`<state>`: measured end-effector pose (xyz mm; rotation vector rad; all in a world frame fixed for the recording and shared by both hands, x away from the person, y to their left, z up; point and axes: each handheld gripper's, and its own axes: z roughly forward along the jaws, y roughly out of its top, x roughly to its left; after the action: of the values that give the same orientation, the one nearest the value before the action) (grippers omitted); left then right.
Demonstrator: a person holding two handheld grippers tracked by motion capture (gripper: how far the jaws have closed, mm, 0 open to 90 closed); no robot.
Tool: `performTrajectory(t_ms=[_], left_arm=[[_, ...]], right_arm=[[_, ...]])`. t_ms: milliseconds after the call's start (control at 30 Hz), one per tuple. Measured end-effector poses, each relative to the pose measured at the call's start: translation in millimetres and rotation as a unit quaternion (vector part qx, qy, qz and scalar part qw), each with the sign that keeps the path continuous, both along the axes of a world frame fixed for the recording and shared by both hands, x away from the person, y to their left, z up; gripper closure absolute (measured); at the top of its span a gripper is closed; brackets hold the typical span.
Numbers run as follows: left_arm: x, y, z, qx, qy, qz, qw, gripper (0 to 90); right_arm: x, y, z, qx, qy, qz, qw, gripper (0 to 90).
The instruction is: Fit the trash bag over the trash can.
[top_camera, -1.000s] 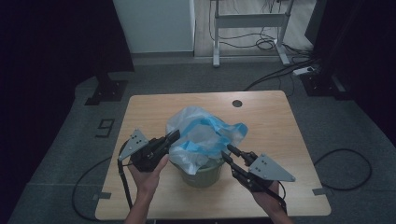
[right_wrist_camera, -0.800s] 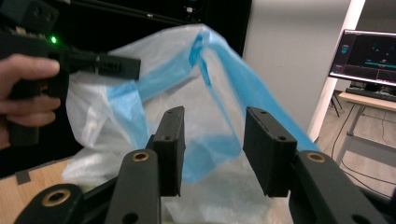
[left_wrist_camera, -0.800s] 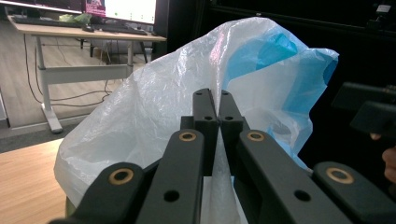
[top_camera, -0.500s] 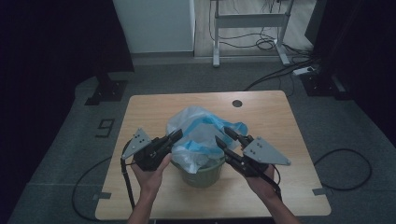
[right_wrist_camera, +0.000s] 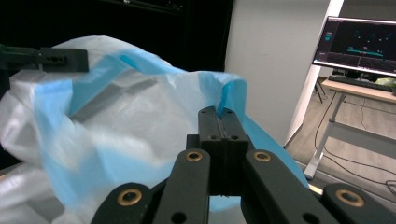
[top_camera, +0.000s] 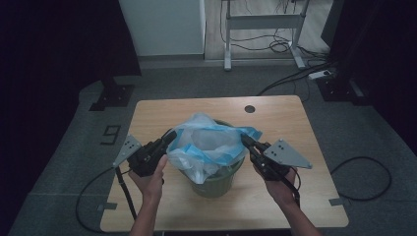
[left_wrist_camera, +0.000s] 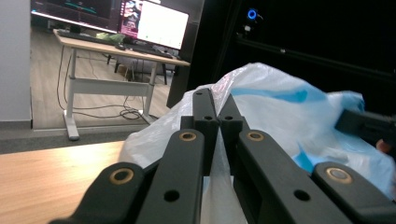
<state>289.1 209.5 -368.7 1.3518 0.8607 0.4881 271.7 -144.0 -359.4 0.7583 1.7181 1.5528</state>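
From the high view, a green bin stands near the middle of the wooden table, toward the person's edge, with a white and blue plastic bag bunched over its mouth. The left gripper meets the bag's left edge and the right gripper its right edge, so the two pull on opposite sides. That looks like spreading the bag's rim so it can be folded down around the bin. The bag sits high and puffed, not yet drawn over the rim.

In the left gripper view, the left gripper has its jaws pressed together, with no gap between them. A thin fold of the bag runs up between them, so it appears to pinch the film, though where the film lies against the pads is hard to make out. The right gripper's dark tip shows at the far edge of the bag.

In the right gripper view, the right gripper has just been closing and now stands fully together, its tips nipping the blue hem of the bag. The left gripper holds the opposite edge, upper left. A desk with a monitor stands well behind.
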Motion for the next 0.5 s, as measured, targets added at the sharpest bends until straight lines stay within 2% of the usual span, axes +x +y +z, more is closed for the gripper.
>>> performTrajectory(t_ms=[133, 267, 333, 433, 500], left_arm=[[-7.7, 12.9, -2.8, -0.012, -0.002, 0.008, 0.9999, 90.0], [-16.6, 23.7, -6.9, -0.021, 0.004, 0.008, 0.9997, 90.0], [-22.3, 28.7, -9.9, -0.021, 0.006, 0.009, 0.9997, 90.0], [-30.6, 36.6, -16.0, -0.033, 0.017, -0.007, 0.9993, 90.0], [-36.7, 38.6, -21.2, -0.024, 0.025, -0.017, 0.9993, 90.0]], right_arm=[[-9.6, -11.6, -5.7, 0.01, -0.003, 0.001, 0.9999, 89.2], [-23.0, -22.0, -13.0, 0.023, -0.003, 0.004, 0.9997, 89.2], [-29.0, -25.4, -19.4, 0.02, 0.003, 0.008, 0.9998, 89.2], [-36.1, -31.1, -30.9, 0.016, 0.018, 0.014, 0.9996, 89.2], [-40.6, -35.4, -38.9, 0.015, 0.029, 0.021, 0.9992, 89.2]])
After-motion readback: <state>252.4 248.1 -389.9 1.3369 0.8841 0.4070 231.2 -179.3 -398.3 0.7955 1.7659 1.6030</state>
